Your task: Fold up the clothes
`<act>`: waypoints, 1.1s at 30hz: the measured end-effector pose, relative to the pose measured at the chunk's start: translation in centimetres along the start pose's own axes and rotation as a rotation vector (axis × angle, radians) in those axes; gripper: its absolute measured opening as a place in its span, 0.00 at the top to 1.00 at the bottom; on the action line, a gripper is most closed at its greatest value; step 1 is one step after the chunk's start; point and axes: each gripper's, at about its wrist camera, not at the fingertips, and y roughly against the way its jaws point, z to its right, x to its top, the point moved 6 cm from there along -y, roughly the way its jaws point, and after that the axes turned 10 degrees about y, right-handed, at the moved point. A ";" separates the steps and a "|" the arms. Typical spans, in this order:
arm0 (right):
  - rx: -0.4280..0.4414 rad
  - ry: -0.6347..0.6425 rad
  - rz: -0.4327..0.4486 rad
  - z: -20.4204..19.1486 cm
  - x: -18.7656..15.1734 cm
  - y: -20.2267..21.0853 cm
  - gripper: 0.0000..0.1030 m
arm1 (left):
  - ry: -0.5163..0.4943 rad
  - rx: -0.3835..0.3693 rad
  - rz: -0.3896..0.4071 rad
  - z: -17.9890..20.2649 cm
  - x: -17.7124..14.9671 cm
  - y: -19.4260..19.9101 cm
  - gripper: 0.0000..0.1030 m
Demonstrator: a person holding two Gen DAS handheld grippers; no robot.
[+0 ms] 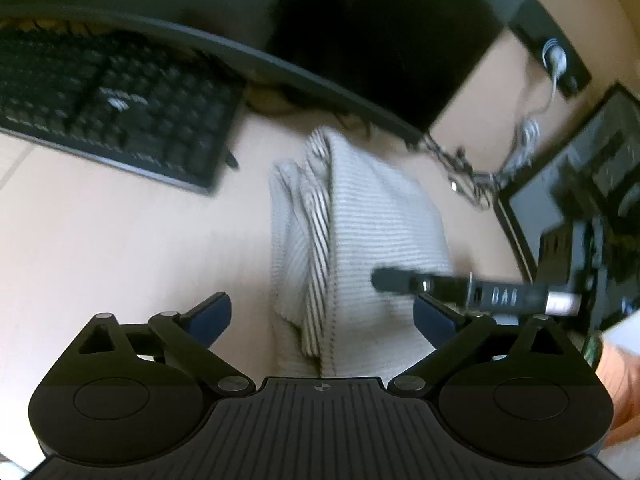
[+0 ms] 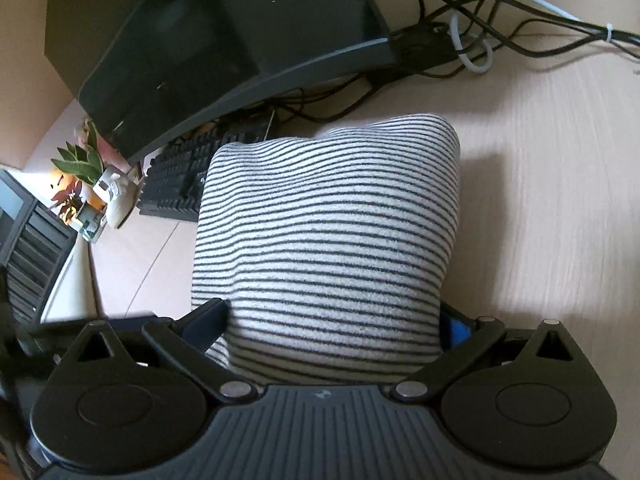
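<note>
The striped garment [image 2: 328,240] lay folded into a thick bundle on the pale wooden desk [image 2: 540,200], in front of a curved monitor [image 2: 224,40] and beside a black keyboard [image 1: 108,100].

In the left wrist view the left gripper [image 1: 322,316] hovered over the near end of the bundle, its jaws spread wide. The cloth ran up the middle of the gap between the two blue-padded fingers [image 1: 210,316], but neither pad touched it; desk showed between the left finger and the cloth's edge. A fold of layered stripes [image 1: 316,232] stood along the bundle's left side. A dark bar-shaped piece of the other tool [image 1: 460,288] crossed the bundle's right edge, just above the right finger, and part of a hand [image 1: 620,384] showed at the frame's right border.

In the right wrist view the right gripper [image 2: 334,332] had the bundle filling the whole space between its fingers. The cloth bulged against the left finger [image 2: 208,328] and hid most of the blue pad on the right. The jaws stood wide, and it looked as though they clasped the thick bundle, though whether the pads truly pressed could not be told for certain.

Tangled cables [image 2: 472,40] lay behind the garment on the right, and a small potted plant [image 2: 80,168] stood at the left past the keyboard.
</note>
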 end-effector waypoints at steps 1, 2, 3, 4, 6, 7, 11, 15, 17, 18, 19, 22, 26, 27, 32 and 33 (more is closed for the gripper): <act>0.005 -0.008 0.008 0.1 0.0 0.1 0.00 | 0.005 -0.012 0.015 0.1 0.6 0.3 0.01; 0.005 -0.014 0.015 0.1 0.1 0.1 0.00 | 0.011 -0.024 0.029 0.1 1.1 0.6 0.01; -0.006 -0.009 0.016 0.1 0.1 0.3 0.00 | 0.016 -0.050 0.045 0.5 1.7 0.8 0.01; -0.024 0.007 0.014 0.1 -0.1 0.4 0.00 | 0.019 -0.074 0.060 0.8 2.3 1.0 0.00; -0.055 0.039 0.012 -0.4 -0.4 0.6 0.00 | 0.012 -0.103 0.079 1.8 3.4 0.7 0.00; -0.068 0.054 0.014 -0.6 -0.5 0.7 0.00 | -0.002 -0.099 0.080 2.4 3.8 0.2 0.00; -0.104 0.115 0.021 -1.4 -0.9 1.9 0.00 | -0.063 -0.021 0.015 3.7 4.0 -4.5 0.00; -0.125 0.161 0.042 -1.6 -1.4 4.1 0.00 | -0.078 0.056 -0.061 2.6 2.9 -8.2 0.02; -0.147 0.152 0.082 -1.1 -1.4 5.8 0.00 | -0.014 0.044 -0.077 1.2 2.5 -8.7 0.02; -0.160 0.135 0.107 -0.7 -1.3 6.8 0.00 | 0.004 0.043 -0.077 0.8 2.4 -8.7 0.02; -0.169 0.105 0.132 0.0 -1.1 7.7 0.00 | 0.020 0.044 -0.077 0.4 2.3 -8.6 0.02; -0.200 -0.005 0.213 2.1 -0.3 9.9 0.12 | 0.039 0.051 -0.067 -0.2 1.9 -8.3 0.02; -0.236 -0.087 0.226 4.6 1.6 9.1 0.13 | 0.058 0.054 -0.057 -0.5 1.4 -8.1 0.02; -0.239 -0.091 0.217 5.0 2.0 8.4 0.13 | 0.066 0.053 -0.056 -0.6 1.3 -8.1 0.02; -0.184 -0.069 0.117 4.5 3.0 4.6 0.23 | 0.074 0.064 -0.044 -0.9 0.6 -7.8 0.02; -0.175 -0.061 0.110 4.2 3.2 4.2 0.23 | 0.079 0.067 -0.039 -1.1 0.5 -7.6 0.02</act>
